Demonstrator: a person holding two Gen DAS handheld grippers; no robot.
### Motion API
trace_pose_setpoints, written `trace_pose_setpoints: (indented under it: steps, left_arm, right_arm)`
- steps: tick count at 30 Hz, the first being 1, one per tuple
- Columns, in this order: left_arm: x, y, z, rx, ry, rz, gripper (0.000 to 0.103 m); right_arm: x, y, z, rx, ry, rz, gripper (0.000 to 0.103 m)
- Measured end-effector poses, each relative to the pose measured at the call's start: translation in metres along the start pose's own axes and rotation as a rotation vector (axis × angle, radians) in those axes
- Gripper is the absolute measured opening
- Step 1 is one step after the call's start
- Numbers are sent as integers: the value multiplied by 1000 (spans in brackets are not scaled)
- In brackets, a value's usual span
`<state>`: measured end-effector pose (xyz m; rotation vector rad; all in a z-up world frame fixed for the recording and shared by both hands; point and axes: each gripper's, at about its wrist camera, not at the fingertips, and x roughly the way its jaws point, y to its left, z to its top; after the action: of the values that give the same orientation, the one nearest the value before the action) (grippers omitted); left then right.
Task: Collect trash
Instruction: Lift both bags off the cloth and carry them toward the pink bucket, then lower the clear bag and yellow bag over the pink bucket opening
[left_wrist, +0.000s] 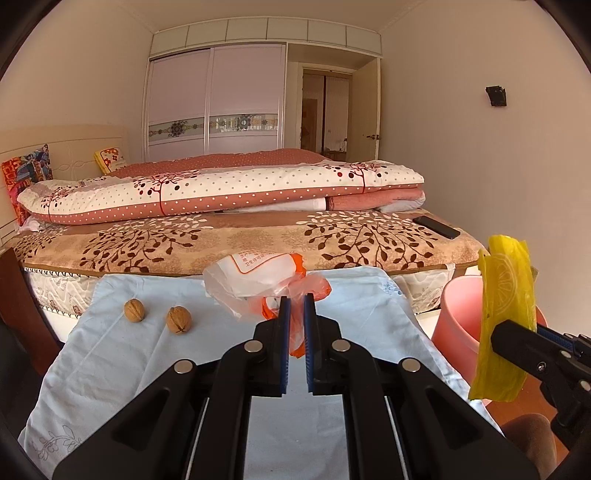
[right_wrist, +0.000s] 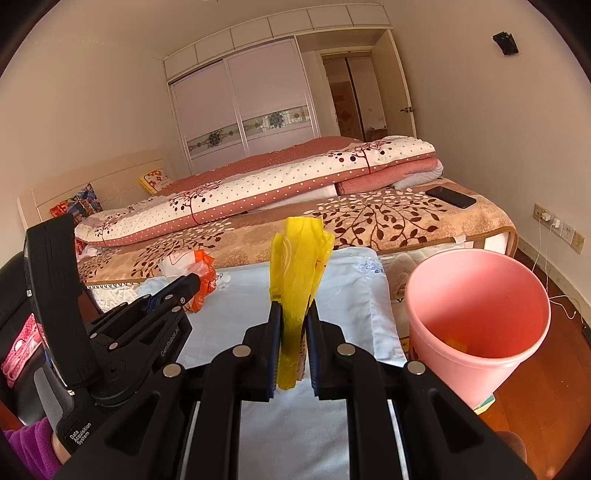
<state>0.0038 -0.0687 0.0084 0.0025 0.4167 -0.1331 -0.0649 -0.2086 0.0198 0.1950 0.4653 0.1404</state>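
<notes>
My left gripper (left_wrist: 296, 300) is shut on a crumpled orange-and-white plastic bag (left_wrist: 255, 278), lifted above the pale blue cloth (left_wrist: 110, 354); the same bag (right_wrist: 201, 275) shows at that gripper's tip in the right wrist view. My right gripper (right_wrist: 293, 308) is shut on a yellow plastic wrapper (right_wrist: 295, 258) that stands upright between its fingers; it also appears as the yellow wrapper (left_wrist: 506, 317) at the right edge of the left wrist view. A pink bin (right_wrist: 476, 321) stands just right of the right gripper, with a small yellow scrap inside. Two walnuts (left_wrist: 134, 311) (left_wrist: 178, 319) lie on the cloth at left.
A bed with a leaf-patterned blanket (left_wrist: 258, 240) and a folded quilt (left_wrist: 221, 192) runs behind the cloth. A black phone (right_wrist: 451, 196) lies on the bed's right corner. Wooden floor and wall sockets with cables (right_wrist: 554, 225) are at the right.
</notes>
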Motion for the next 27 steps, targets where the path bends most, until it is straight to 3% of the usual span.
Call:
trace_pose_setpoints:
  steps: [14,27]
  left_arm:
    - [-22,-43,3,40,6,-108,6]
    - [-18,-83,6,94,9,-194,6]
  right_arm:
    - [-33,-23,-2,26,-57,-71,13]
    - [-44,-60,8,80,-89,-150,13]
